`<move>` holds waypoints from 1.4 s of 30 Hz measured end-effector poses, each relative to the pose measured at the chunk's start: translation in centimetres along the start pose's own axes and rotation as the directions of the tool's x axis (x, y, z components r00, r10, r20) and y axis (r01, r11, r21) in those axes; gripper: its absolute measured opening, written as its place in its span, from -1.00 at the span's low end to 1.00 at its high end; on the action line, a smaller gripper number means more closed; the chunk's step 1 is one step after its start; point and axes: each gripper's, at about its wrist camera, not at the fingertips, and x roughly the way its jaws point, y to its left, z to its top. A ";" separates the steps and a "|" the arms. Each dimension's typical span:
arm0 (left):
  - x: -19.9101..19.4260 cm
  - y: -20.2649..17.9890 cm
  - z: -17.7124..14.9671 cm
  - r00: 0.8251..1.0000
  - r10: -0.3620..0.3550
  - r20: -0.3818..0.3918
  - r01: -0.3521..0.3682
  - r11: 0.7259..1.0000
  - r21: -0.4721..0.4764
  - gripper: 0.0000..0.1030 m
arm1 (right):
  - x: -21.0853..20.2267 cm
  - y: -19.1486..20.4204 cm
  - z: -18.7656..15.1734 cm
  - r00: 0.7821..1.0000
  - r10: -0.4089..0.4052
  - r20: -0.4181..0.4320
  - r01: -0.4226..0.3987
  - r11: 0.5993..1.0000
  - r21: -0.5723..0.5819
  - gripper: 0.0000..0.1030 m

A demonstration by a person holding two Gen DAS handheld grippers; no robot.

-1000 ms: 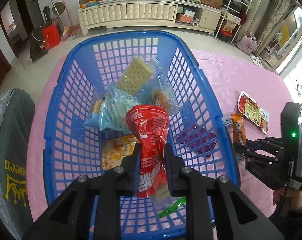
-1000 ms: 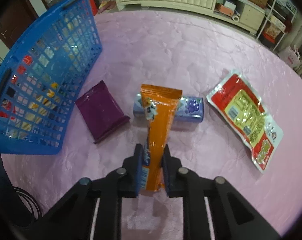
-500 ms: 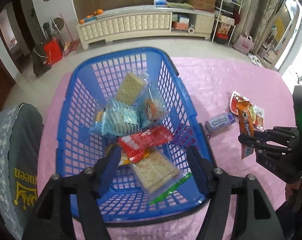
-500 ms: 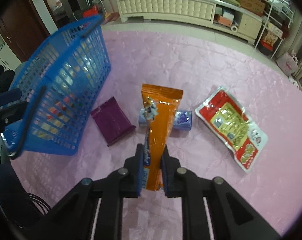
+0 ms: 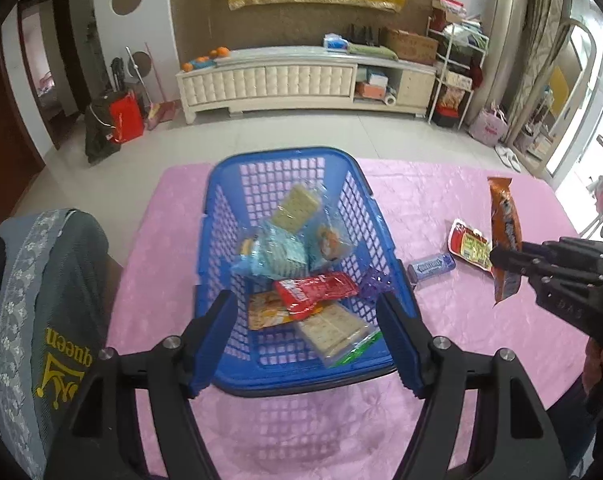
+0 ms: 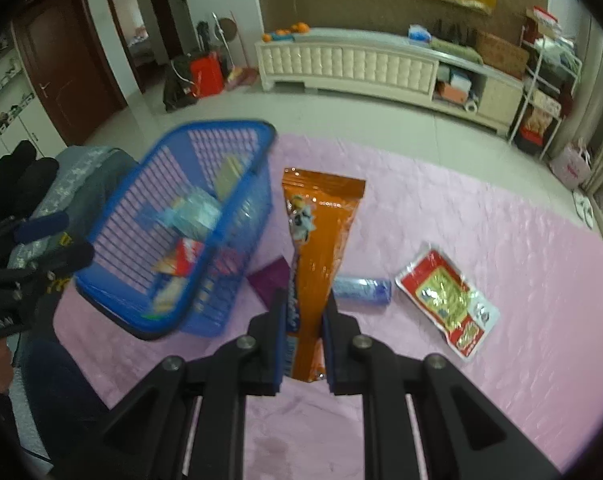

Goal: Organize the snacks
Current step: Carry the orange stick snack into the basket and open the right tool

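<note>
The blue basket [image 5: 293, 264] stands on the pink-covered bench [image 5: 441, 200] at the centre of the left wrist view and already holds several snacks: cracker packs, a pale blue bag, and a red packet [image 5: 315, 290] lying on top. The left gripper [image 5: 307, 340] hangs above the basket's near rim, its fingers [image 5: 211, 336] wide apart and opening further, with nothing between them. The right gripper [image 6: 303, 332] has its fingers [image 6: 277, 340] clamped narrow on an orange snack pack [image 6: 321, 240], carried clear of the bench, right of the basket. Outstanding on the bench: a purple packet [image 6: 271, 280] just beside the basket, a blue-wrapped roll [image 6: 363, 290] and a red-and-yellow pouch [image 6: 447, 300] further right. Judgement: well past halfway; one item in transit, three remaining.
</note>
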 end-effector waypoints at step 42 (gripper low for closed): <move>2.2 9.8 -3.3 0.998 0.051 -0.039 -0.056 0.992 -0.115 0.50 | 10.4 14.7 4.3 0.972 0.140 -0.187 -0.170 0.973 -0.156 -0.62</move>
